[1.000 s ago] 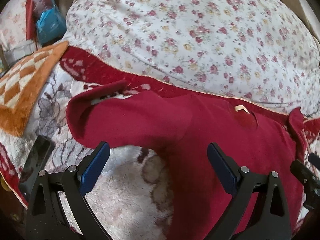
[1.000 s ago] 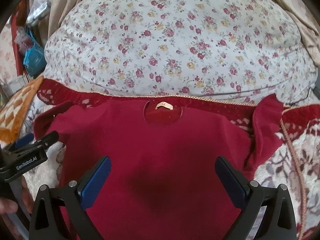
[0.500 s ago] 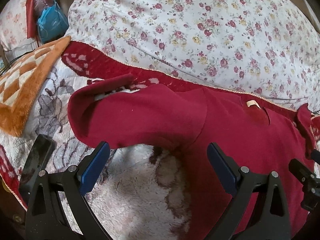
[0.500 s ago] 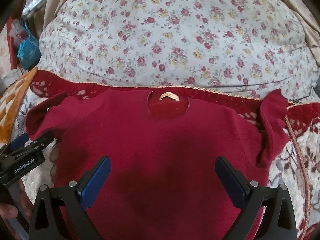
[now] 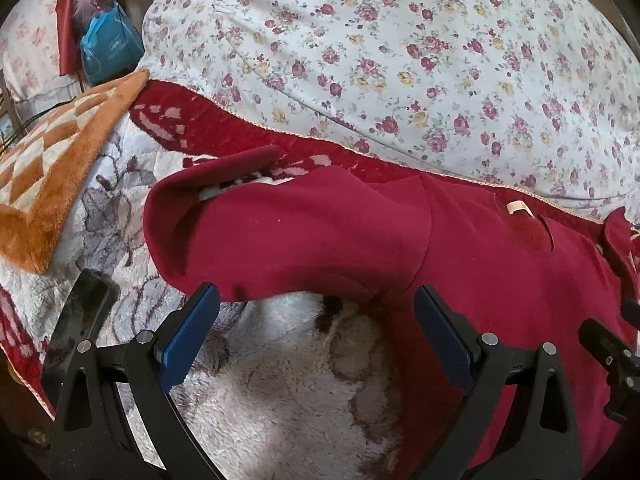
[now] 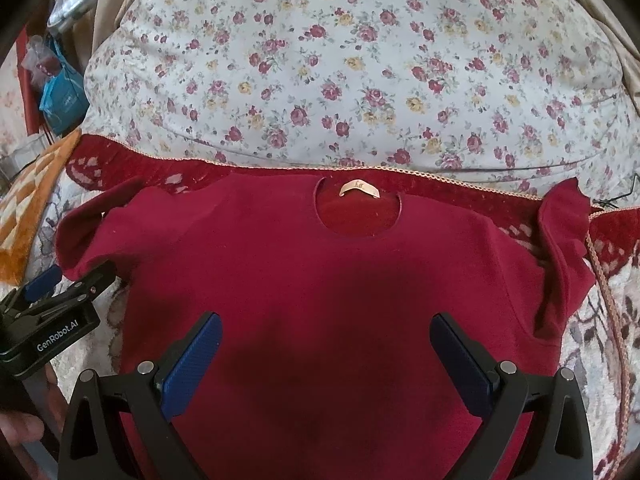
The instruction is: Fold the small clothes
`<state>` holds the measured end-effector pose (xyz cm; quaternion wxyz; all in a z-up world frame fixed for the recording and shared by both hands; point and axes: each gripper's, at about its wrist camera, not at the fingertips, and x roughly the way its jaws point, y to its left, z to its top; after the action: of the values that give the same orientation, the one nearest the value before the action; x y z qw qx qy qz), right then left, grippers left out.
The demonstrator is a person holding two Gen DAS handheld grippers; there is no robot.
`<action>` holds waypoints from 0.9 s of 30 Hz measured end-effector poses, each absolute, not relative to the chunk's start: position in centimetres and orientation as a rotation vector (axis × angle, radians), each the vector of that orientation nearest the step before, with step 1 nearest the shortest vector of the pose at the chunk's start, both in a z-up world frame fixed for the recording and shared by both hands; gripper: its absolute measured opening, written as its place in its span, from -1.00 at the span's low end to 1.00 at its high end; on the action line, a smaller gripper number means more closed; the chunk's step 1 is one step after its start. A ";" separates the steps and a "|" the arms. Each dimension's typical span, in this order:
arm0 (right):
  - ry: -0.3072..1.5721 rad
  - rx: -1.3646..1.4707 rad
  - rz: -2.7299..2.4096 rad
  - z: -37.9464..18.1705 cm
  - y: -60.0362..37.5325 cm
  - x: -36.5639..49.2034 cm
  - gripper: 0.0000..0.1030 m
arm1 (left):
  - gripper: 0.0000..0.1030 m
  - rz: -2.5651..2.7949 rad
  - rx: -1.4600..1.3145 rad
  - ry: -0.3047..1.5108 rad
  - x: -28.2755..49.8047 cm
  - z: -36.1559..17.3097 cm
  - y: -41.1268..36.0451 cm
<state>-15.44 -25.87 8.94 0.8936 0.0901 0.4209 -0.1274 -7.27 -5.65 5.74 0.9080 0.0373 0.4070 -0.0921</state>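
A dark red shirt (image 6: 320, 280) was laid flat across the centre of the right wrist view, neck opening and label (image 6: 359, 189) towards the top, on a plush patterned blanket (image 5: 280, 380) below a floral cushion (image 6: 352, 68). The right gripper (image 6: 326, 348) was held above the shirt's lower body with jaws spread wide and nothing between them. The left gripper (image 5: 316, 330) was likewise spread and unloaded, at the lower centre of the left wrist view, just below the shirt's left sleeve (image 5: 280, 240); a dark phone (image 5: 80, 320) was seen at lower left.

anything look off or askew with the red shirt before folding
Yes. The red shirt lies mostly flat, but its right sleeve is bunched and curled upward, and the left sleeve has its cuff edge flipped over. No damage visible.
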 end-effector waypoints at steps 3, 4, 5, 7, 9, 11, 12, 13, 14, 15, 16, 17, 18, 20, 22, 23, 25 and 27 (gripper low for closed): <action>0.886 0.190 -0.264 8.8 -25.9 -15.2 1.00 | 0.90 -0.182 0.071 0.836 -7.2 5.8 -5.4; 0.889 0.190 -0.263 8.8 -25.8 -15.2 1.00 | 0.90 -0.179 0.069 0.836 -7.1 5.7 -5.3; 0.891 0.187 -0.266 8.7 -25.8 -15.2 1.00 | 0.90 -0.176 0.067 0.838 -7.0 5.7 -5.2; 0.892 0.184 -0.264 8.7 -25.7 -15.1 1.00 | 0.90 -0.172 0.063 0.841 -6.9 5.6 -4.9; 0.892 0.180 -0.261 8.6 -25.6 -15.0 1.00 | 0.90 -0.168 0.059 0.842 -6.8 5.6 -4.8; 0.895 0.175 -0.258 8.6 -25.4 -14.9 1.00 | 0.90 -0.164 0.059 0.841 -6.8 5.6 -4.7; 0.895 0.173 -0.258 8.6 -25.4 -14.8 1.00 | 0.90 -0.163 0.060 0.841 -6.8 5.6 -4.7; 0.895 0.171 -0.258 8.6 -25.4 -14.8 1.00 | 0.90 -0.162 0.060 0.842 -6.7 5.6 -4.7; 0.892 0.171 -0.256 8.6 -25.3 -14.7 1.00 | 0.90 -0.161 0.058 0.844 -6.7 5.6 -4.6; 0.891 0.175 -0.252 8.6 -25.3 -14.7 1.00 | 0.90 -0.160 0.057 0.844 -6.7 5.5 -4.6; 0.890 0.178 -0.249 8.6 -25.3 -14.6 1.00 | 0.90 -0.159 0.057 0.846 -6.6 5.5 -4.6; 0.890 0.180 -0.247 8.6 -25.3 -14.6 1.00 | 0.90 -0.157 0.059 0.847 -6.6 5.4 -4.6; 0.890 0.177 -0.246 8.6 -25.2 -14.5 1.00 | 0.90 -0.156 0.060 0.848 -6.6 5.4 -4.6; 0.892 0.173 -0.246 8.5 -25.1 -14.3 1.00 | 0.90 -0.154 0.062 0.851 -6.5 5.3 -4.6; 0.897 0.171 -0.244 8.3 -25.1 -14.2 1.00 | 0.90 -0.151 0.065 0.852 -6.5 5.2 -4.7; 0.899 0.169 -0.244 8.2 -25.1 -14.1 1.00 | 0.90 -0.149 0.066 0.852 -6.4 5.2 -4.6; 0.901 0.167 -0.244 8.2 -25.1 -14.0 1.00 | 0.90 -0.149 0.062 0.855 -6.4 5.2 -4.6; 0.899 0.171 -0.245 8.2 -25.4 -14.0 1.00 | 0.90 -0.161 0.053 0.861 -6.4 5.2 -4.6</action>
<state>-13.97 -25.39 8.16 0.8898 0.0826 0.4330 -0.1180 -6.36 -4.60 5.23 0.9053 0.0258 0.4168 -0.0778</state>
